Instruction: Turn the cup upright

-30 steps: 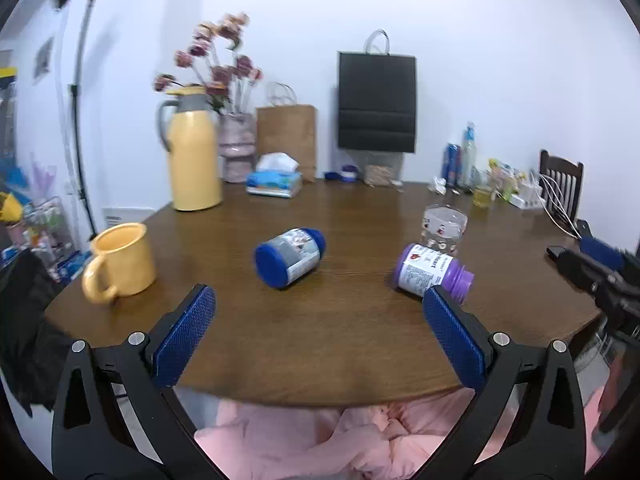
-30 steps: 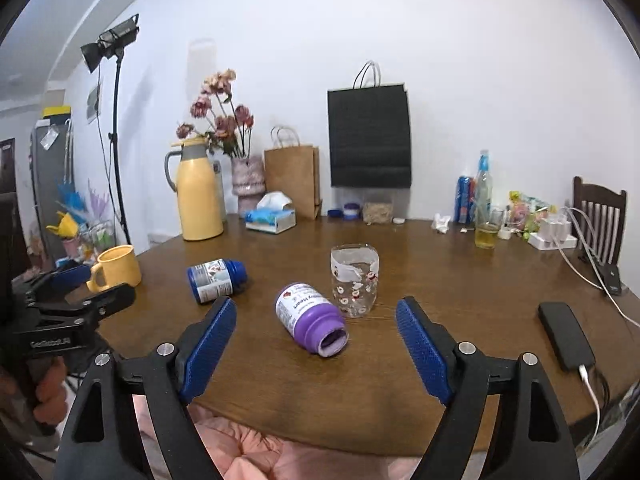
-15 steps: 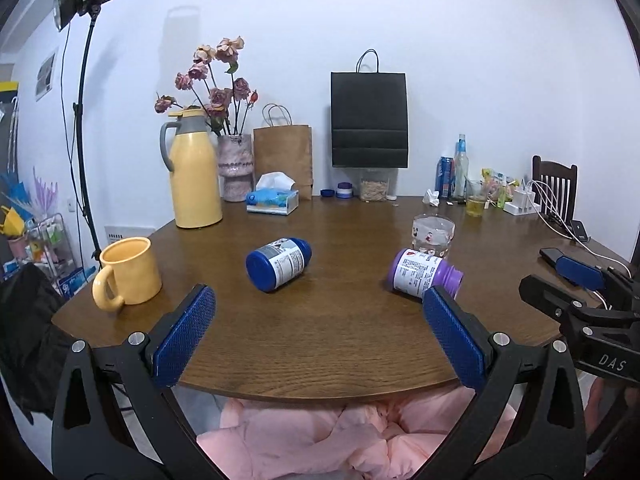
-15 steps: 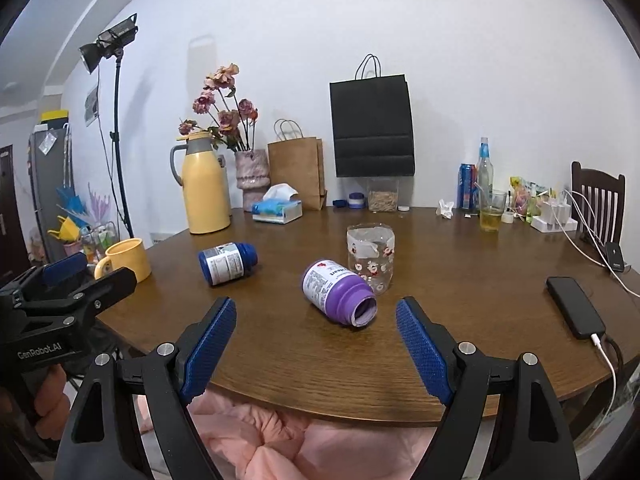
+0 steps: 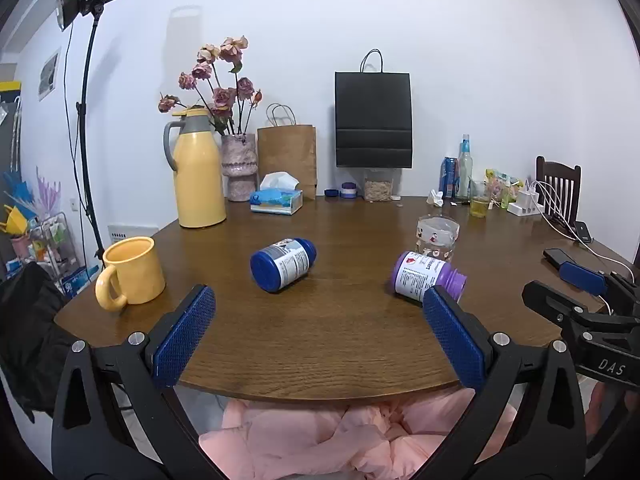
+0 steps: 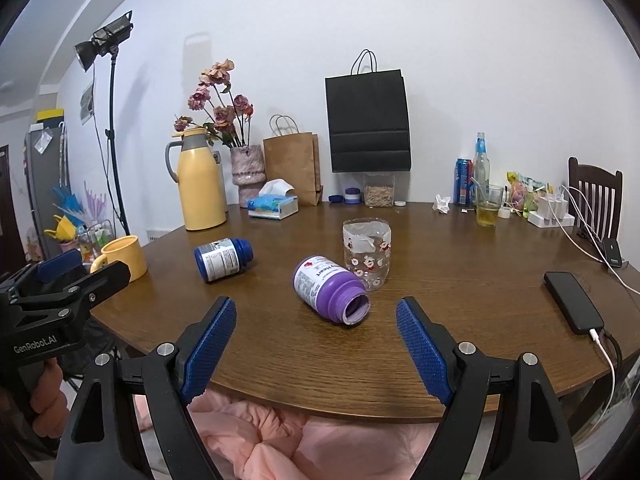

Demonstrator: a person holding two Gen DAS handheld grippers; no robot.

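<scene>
A clear glass cup (image 6: 366, 253) with small red and white figures stands on the round wooden table (image 6: 460, 320), with what looks like its base upward; it also shows in the left wrist view (image 5: 437, 237). A purple bottle (image 6: 329, 289) lies on its side just in front of it, open mouth toward me. My right gripper (image 6: 316, 344) is open and empty at the table's near edge, short of the purple bottle. My left gripper (image 5: 318, 332) is open and empty at the near edge, short of a blue bottle (image 5: 283, 264) lying on its side.
A yellow mug (image 5: 131, 276) stands at the left edge. A yellow thermos (image 5: 198, 176), flower vase (image 5: 238, 166), tissue box (image 5: 276, 200) and paper bags (image 5: 373, 120) line the back. A phone (image 6: 573, 301) on a cable lies at the right. A chair (image 6: 596, 192) stands far right.
Both grippers have drawn back and risen a little from the table, so the bottles and cup sit farther ahead in both views. Nothing on the table has moved.
</scene>
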